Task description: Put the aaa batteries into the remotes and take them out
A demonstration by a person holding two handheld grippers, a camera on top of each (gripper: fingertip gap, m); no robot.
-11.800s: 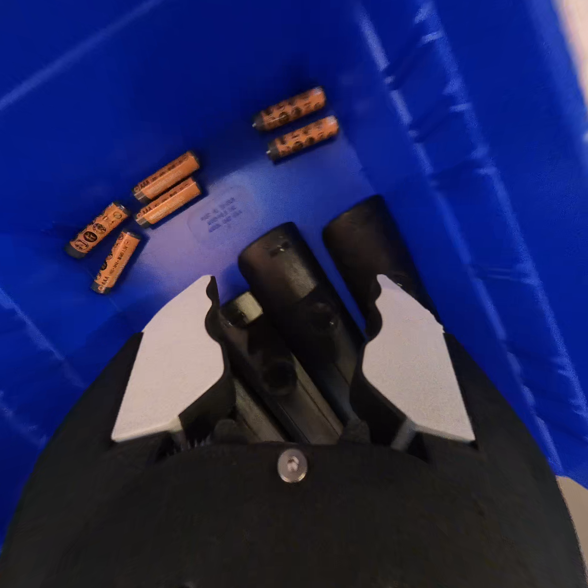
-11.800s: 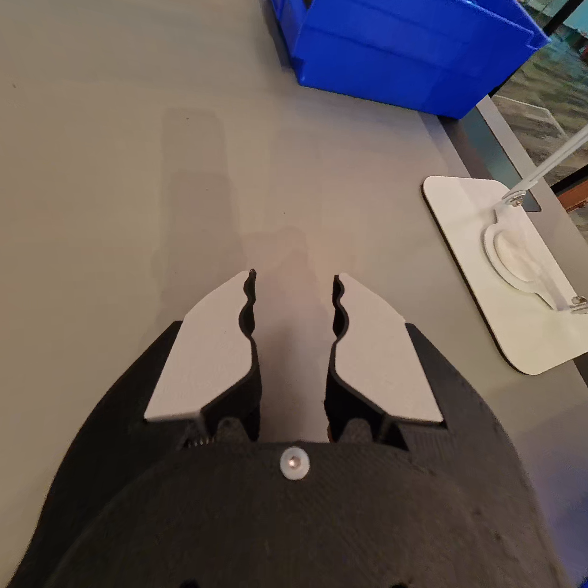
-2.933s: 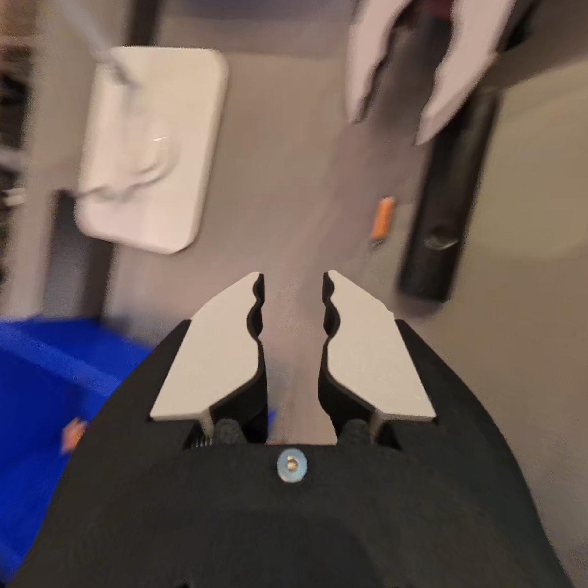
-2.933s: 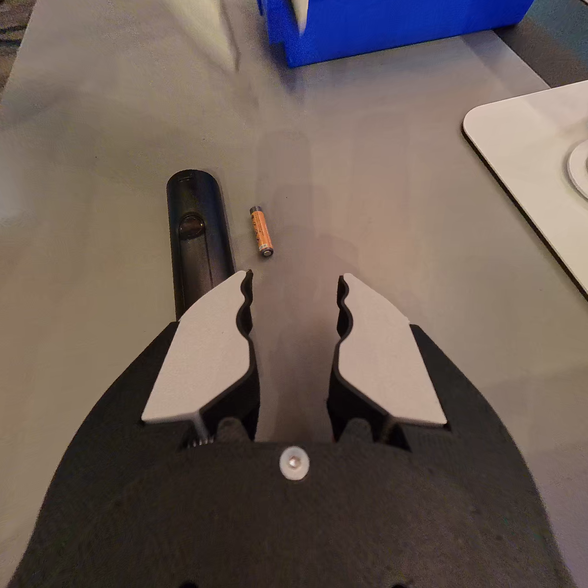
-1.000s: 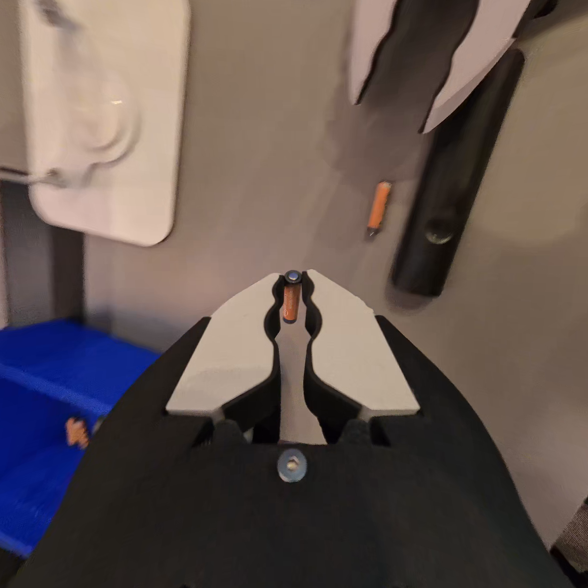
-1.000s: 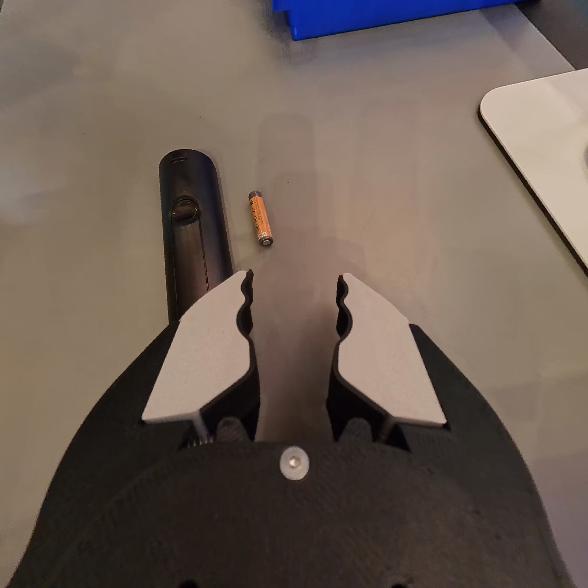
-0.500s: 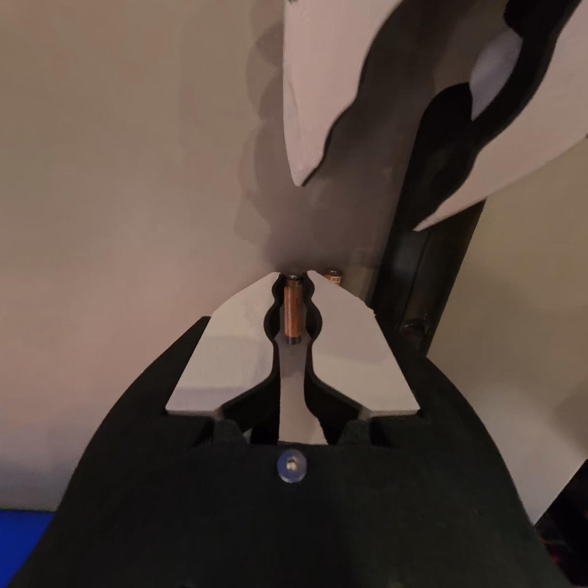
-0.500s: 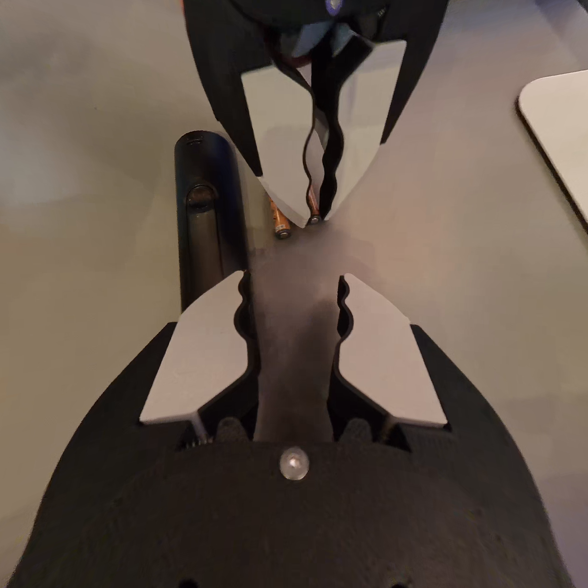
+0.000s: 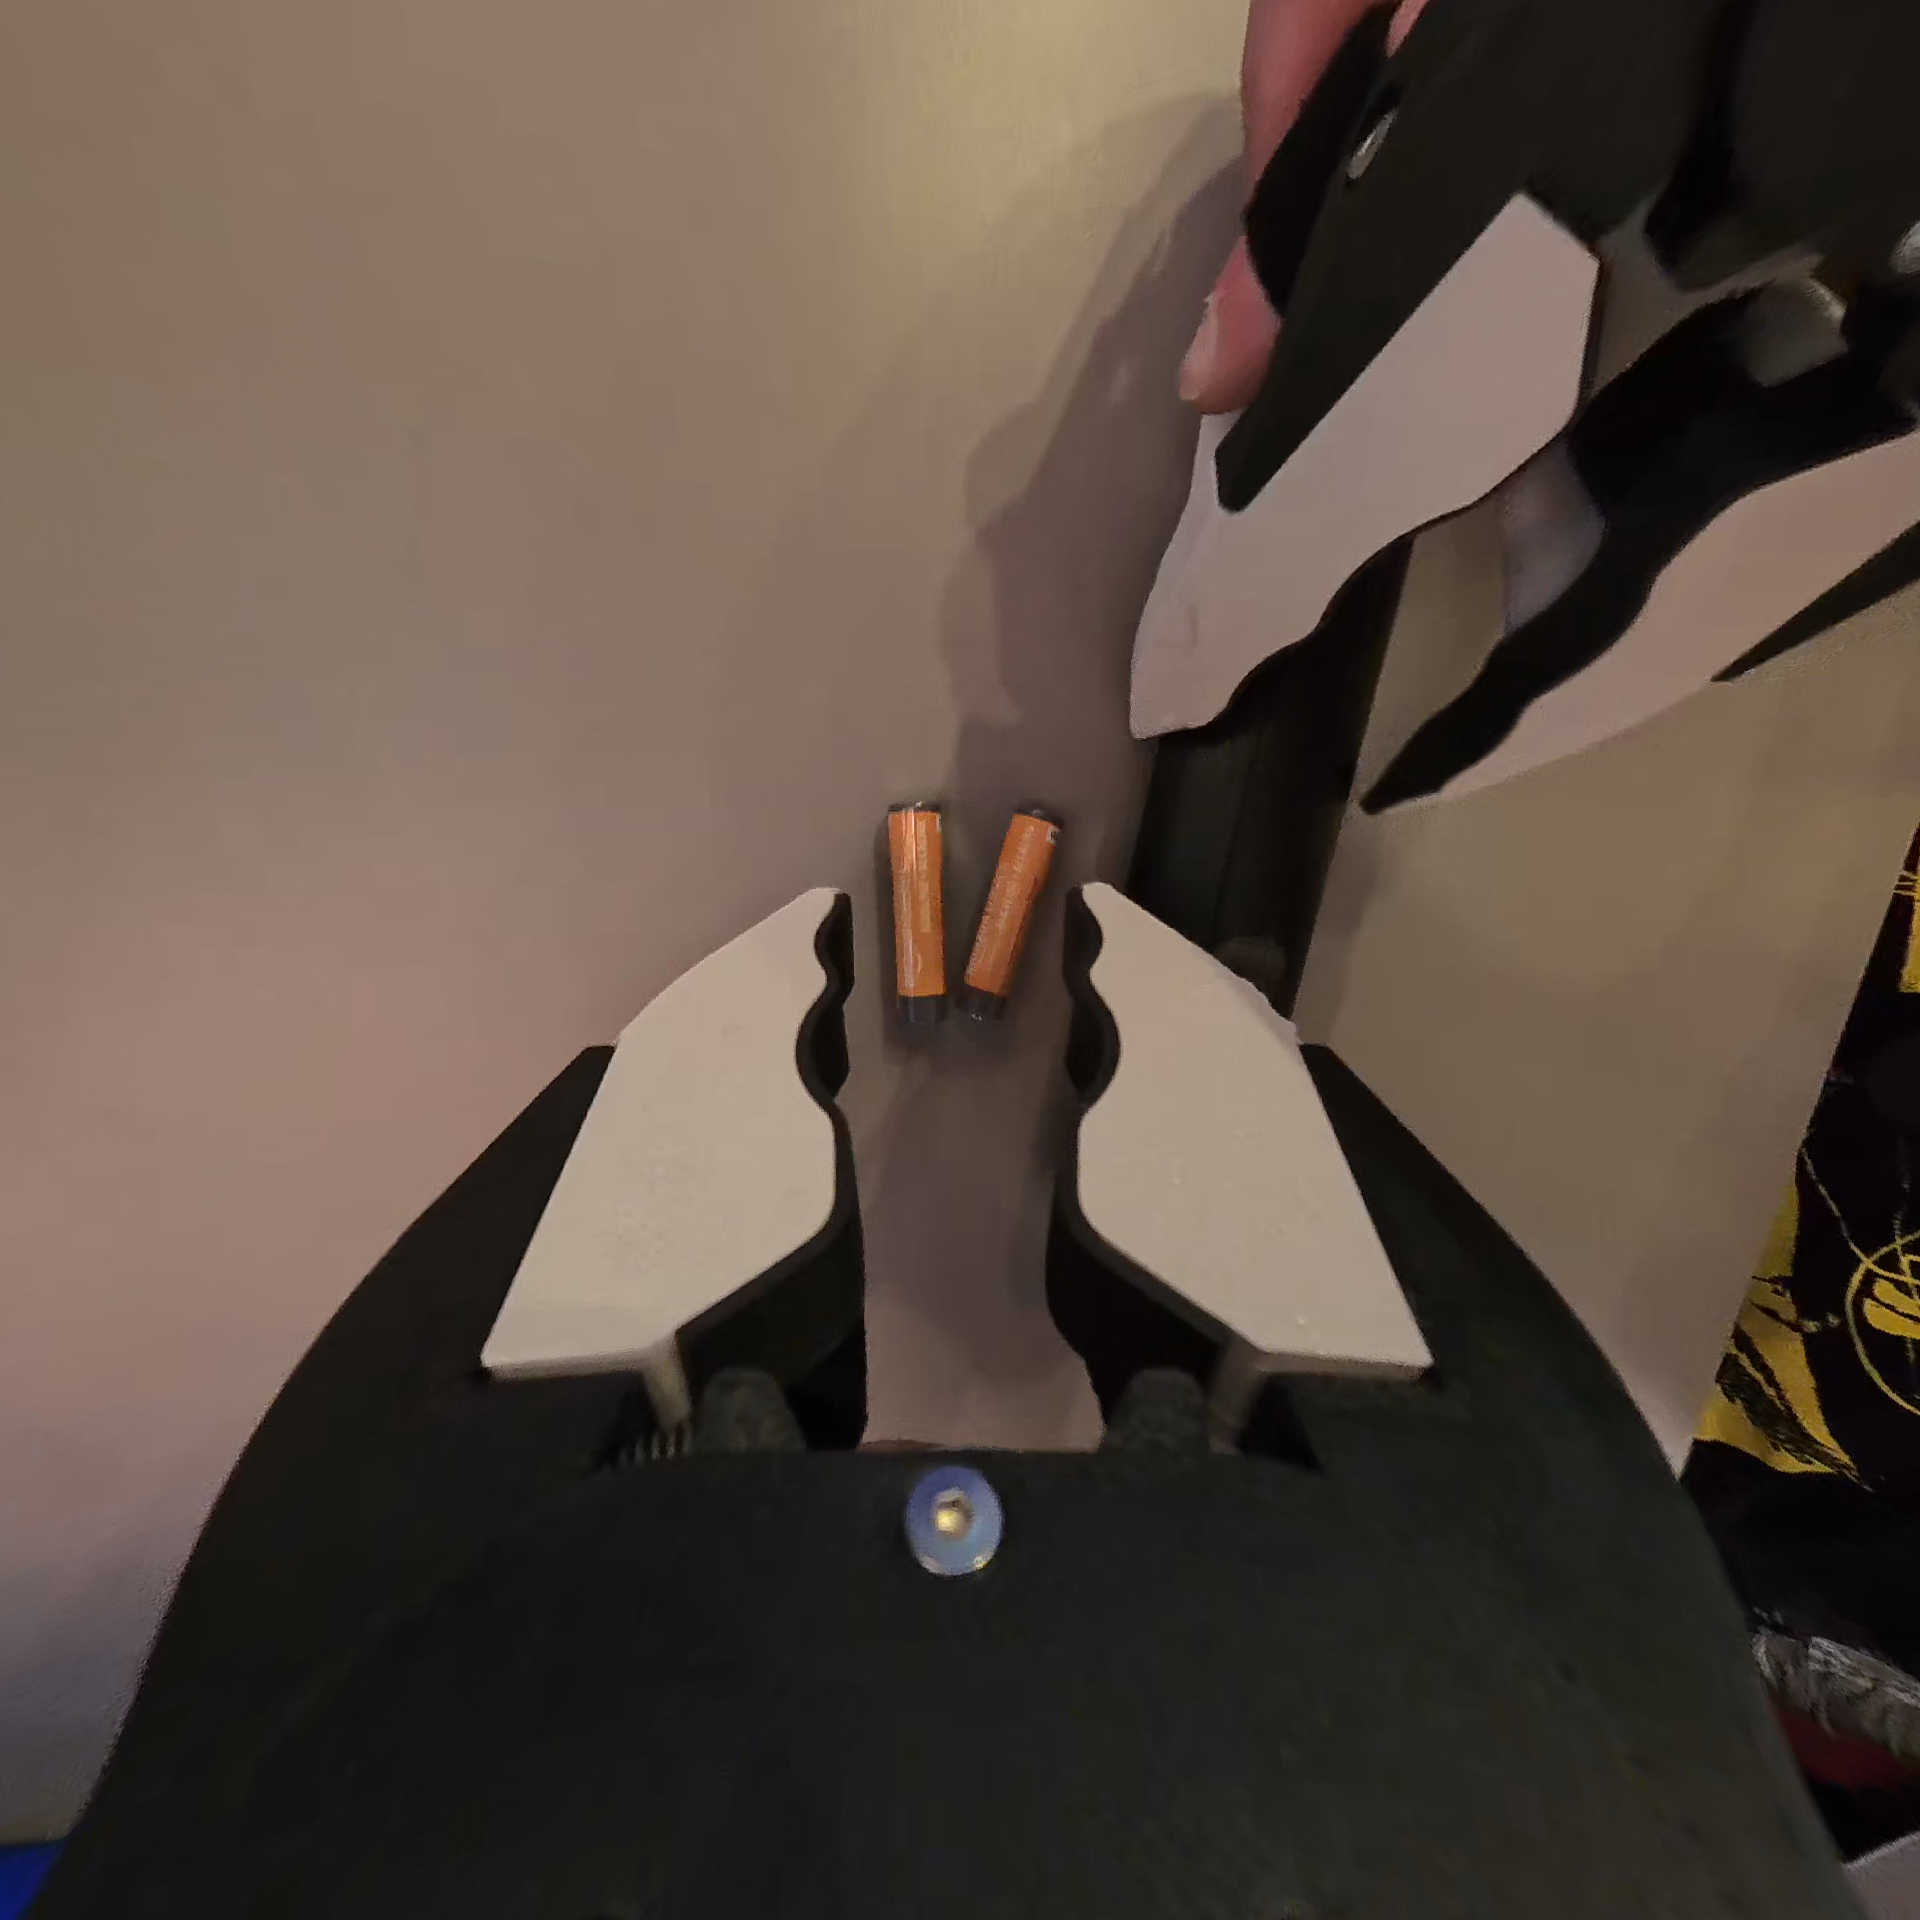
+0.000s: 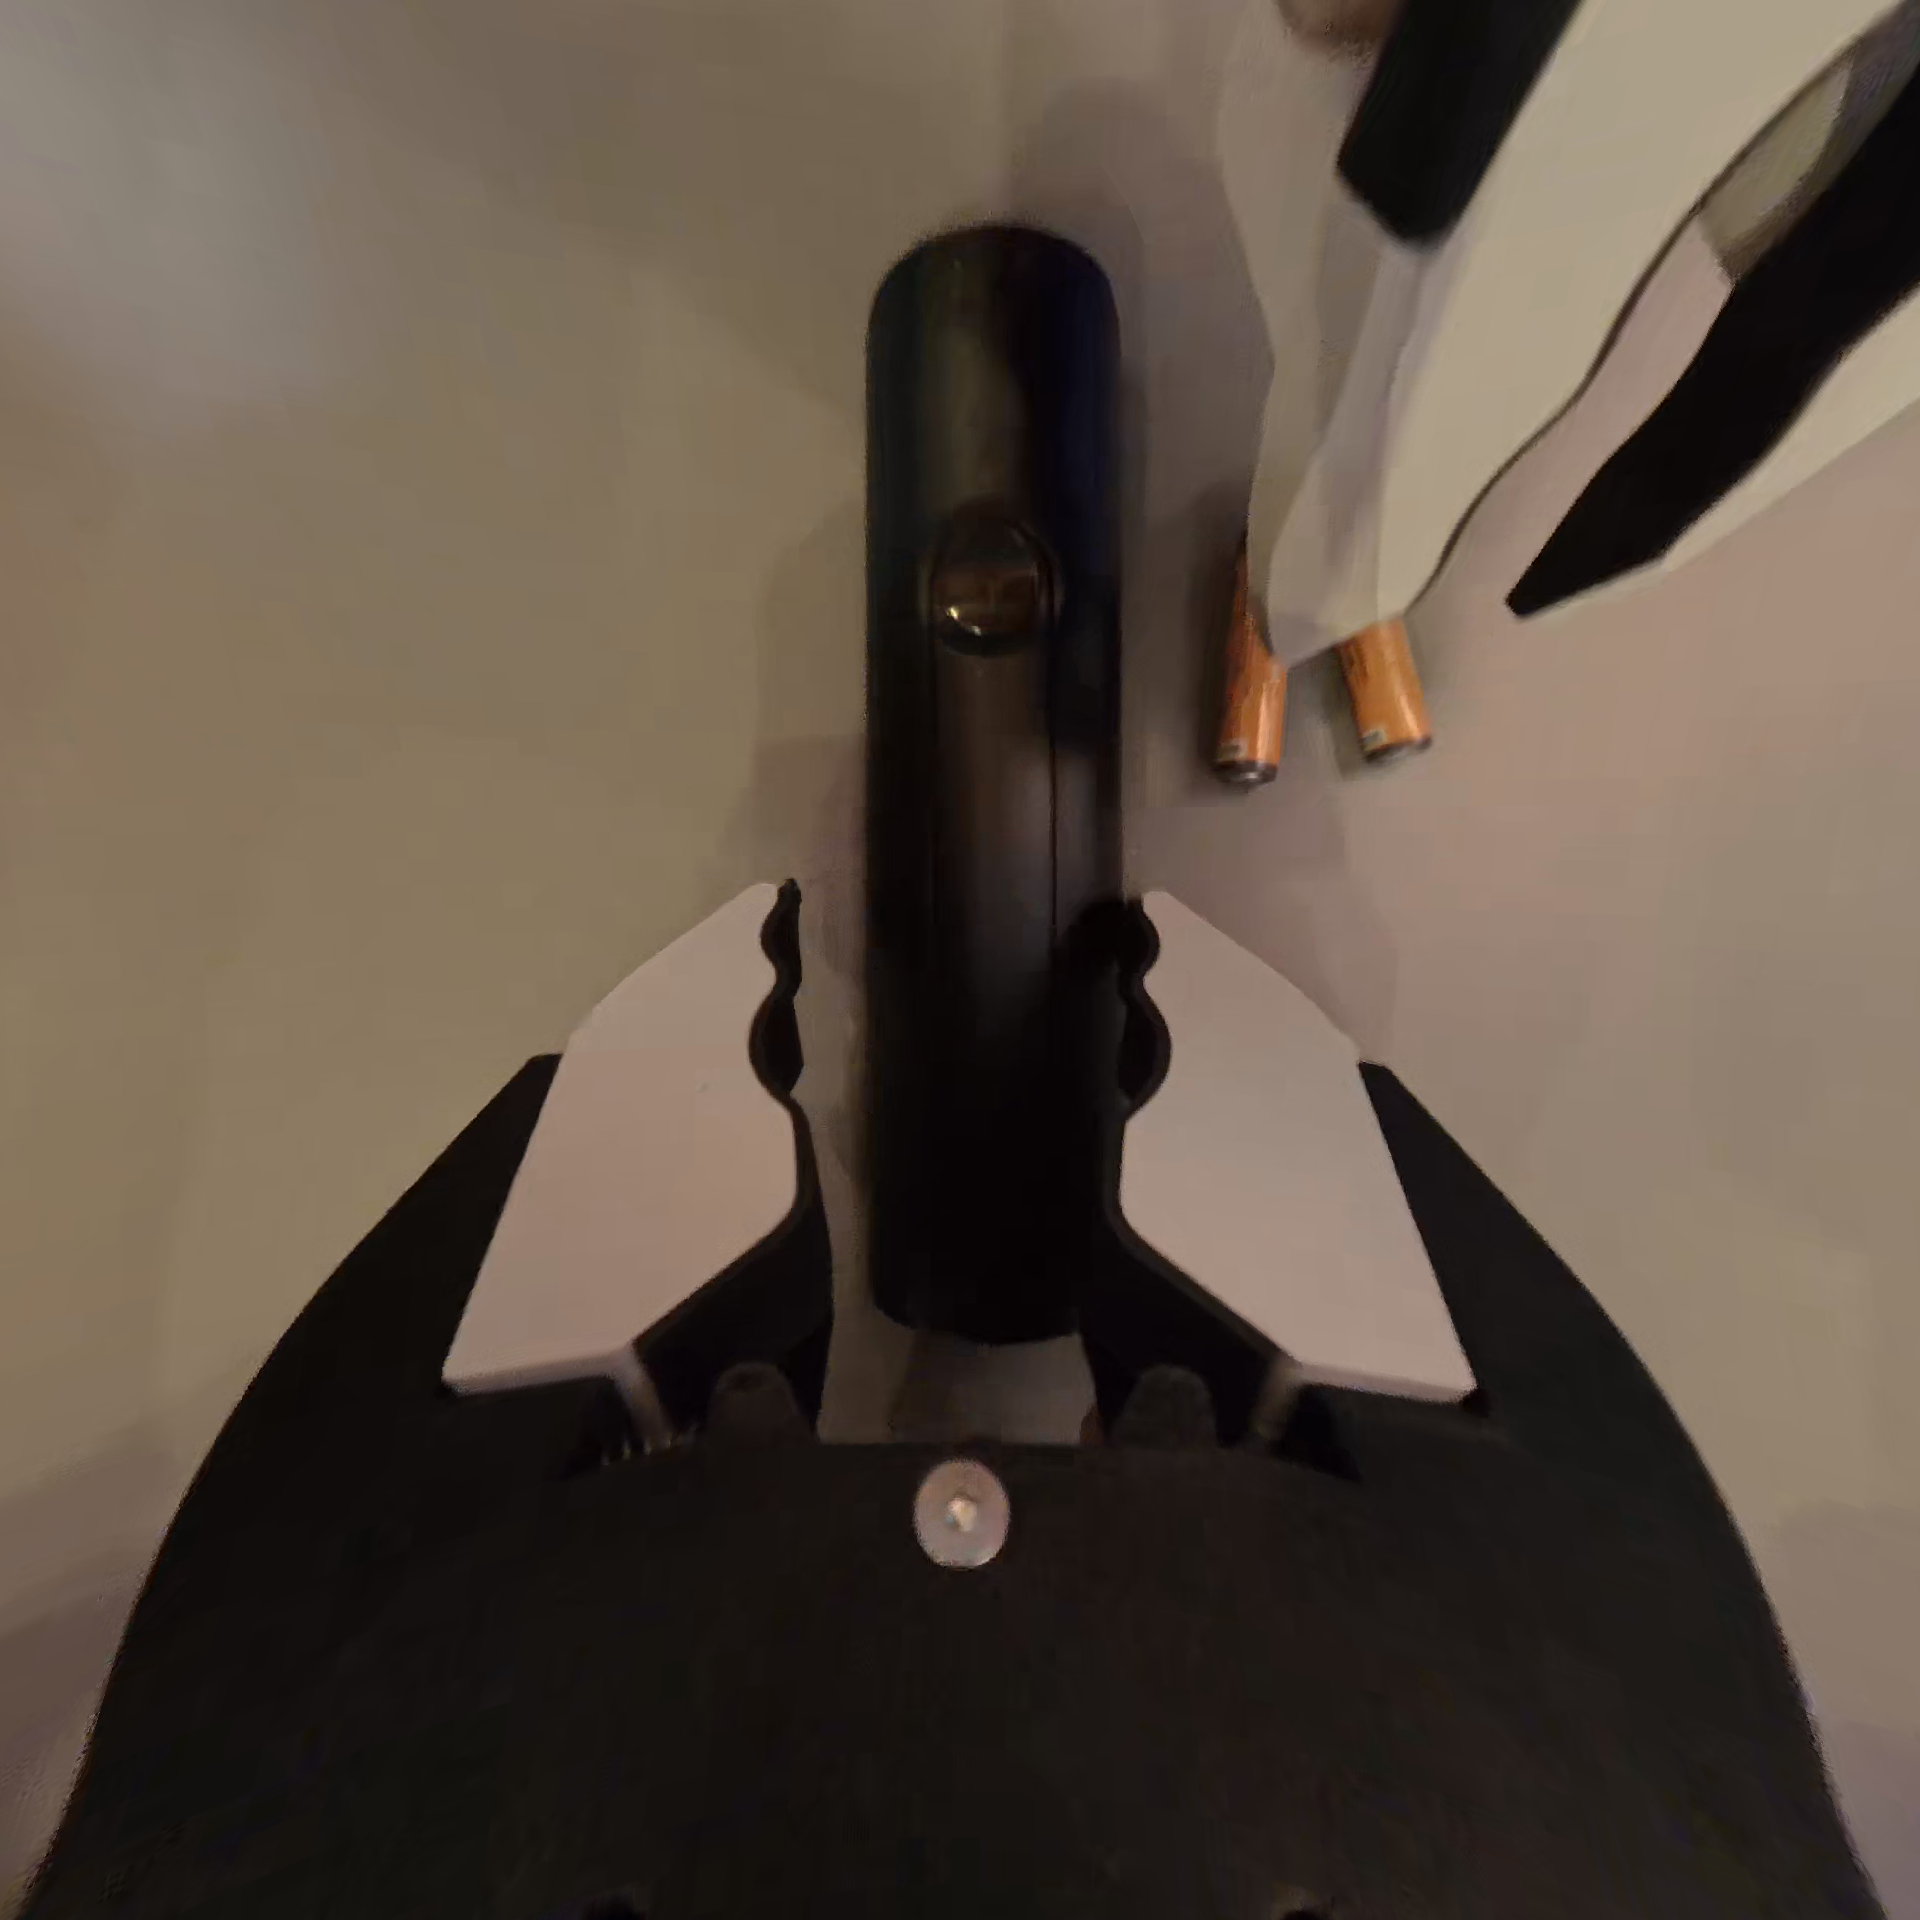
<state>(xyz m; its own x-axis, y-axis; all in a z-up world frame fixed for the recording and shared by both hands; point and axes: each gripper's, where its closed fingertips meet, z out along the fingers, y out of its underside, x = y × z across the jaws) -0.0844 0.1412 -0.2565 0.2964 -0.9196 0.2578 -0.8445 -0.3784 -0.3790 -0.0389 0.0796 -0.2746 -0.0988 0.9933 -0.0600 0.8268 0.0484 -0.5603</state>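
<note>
Two orange AAA batteries (image 9: 914, 914) (image 9: 1008, 914) lie side by side on the grey table, just beyond my left gripper (image 9: 956, 899), which is open and empty. They also show in the right wrist view (image 10: 1252, 686) (image 10: 1382, 696), partly hidden under the left gripper (image 10: 1403, 629). A black remote (image 10: 987, 727) lies lengthwise beside them. My right gripper (image 10: 966, 899) is open and straddles the remote's near end, with a gap on the left side. In the left wrist view the right gripper (image 9: 1257, 758) covers most of the remote (image 9: 1236, 831).
A person's fingers (image 9: 1236, 312) hold the right gripper. Black and yellow clothing (image 9: 1849, 1143) shows past the table's right edge. A sliver of the blue bin (image 9: 21, 1896) shows at the bottom left corner. The grey table (image 9: 416, 520) stretches to the left.
My left gripper has opened and left its battery on the table beside the first one, then drawn back. My right gripper has moved over the remote, which now lies between its fingers.
</note>
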